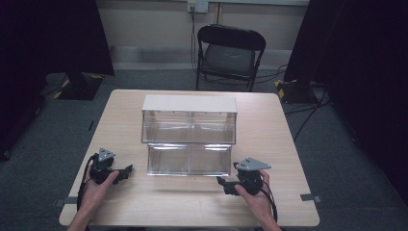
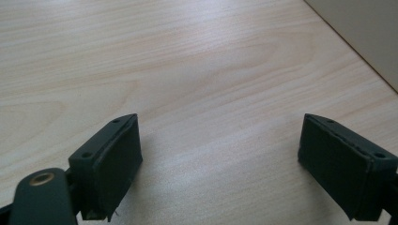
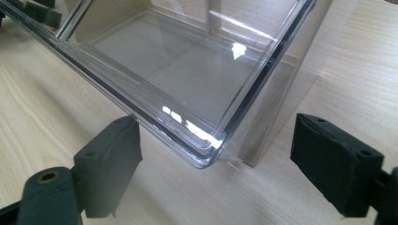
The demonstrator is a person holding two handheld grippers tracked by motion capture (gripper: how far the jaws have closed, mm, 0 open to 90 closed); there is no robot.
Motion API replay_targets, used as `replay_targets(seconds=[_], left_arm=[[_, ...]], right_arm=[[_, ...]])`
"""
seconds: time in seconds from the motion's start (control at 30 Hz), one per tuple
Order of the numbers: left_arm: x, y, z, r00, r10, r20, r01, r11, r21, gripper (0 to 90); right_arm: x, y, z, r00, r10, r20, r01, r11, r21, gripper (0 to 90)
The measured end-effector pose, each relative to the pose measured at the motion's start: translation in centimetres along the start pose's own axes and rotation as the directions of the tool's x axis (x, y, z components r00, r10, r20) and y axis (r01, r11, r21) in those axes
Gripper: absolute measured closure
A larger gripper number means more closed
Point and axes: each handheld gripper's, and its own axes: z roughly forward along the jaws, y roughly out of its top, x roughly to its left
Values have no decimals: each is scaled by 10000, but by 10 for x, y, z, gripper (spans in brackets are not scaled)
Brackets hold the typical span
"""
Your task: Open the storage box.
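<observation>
drawer (image 1: pixel 188 160) pulled out, long axis crosswise | right gripper (image 3: pixel 216 159) nearer, jaws apart at its front corner | left gripper (image 1: pixel 126 173) off its other end, jaws apart, empty

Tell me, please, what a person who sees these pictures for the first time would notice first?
The eye goes first to the clear plastic drawer unit with a white top in the middle of the wooden table; its lower drawer is pulled out toward the person. The left gripper and the right gripper, both open, rest on either side of the drawer. A black folding chair stands behind the table.
</observation>
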Motion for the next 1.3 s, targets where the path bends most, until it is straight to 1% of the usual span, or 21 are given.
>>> replay_targets(seconds=[0.03,0.07,0.1,0.17,0.27,0.6,0.83,1.03,1.1,1.3], left_arm=[[0,0,0,10000,4,1,-4,10000,5,131],[0,0,0,10000,3,-1,-3,10000,5,131],[0,0,0,10000,1,-2,-1,10000,2,131],[0,0,0,10000,4,-2,-4,10000,4,131],[0,0,0,10000,23,-10,-23,10000,19,131],[0,0,0,10000,23,-9,-23,10000,19,131],[0,0,0,10000,0,-2,0,10000,0,131],[0,0,0,10000,1,-1,-1,10000,0,131],[0,0,0,10000,-4,-2,4,10000,-1,131],[0,0,0,10000,4,-2,-4,10000,5,131]], right_arm=[[0,0,0,10000,12,-89,-11,10000,22,153],[-1,0,-1,9995,134,-292,-136,9999,-70,152],[-1,1,-2,9991,132,-407,-138,9998,-135,152],[0,2,-4,9994,51,-348,-58,9998,-177,153],[1,2,-4,9995,49,-311,-54,9999,-164,153],[1,3,-6,9993,-41,-383,29,9995,-324,153],[2,3,-8,9993,-15,-377,-1,9992,-410,156],[2,4,-10,9990,-12,-440,-9,9988,-480,159],[2,5,-10,9986,-17,-522,-11,9986,-532,158],[2,6,-11,9986,-17,-525,-13,9984,-573,158]])
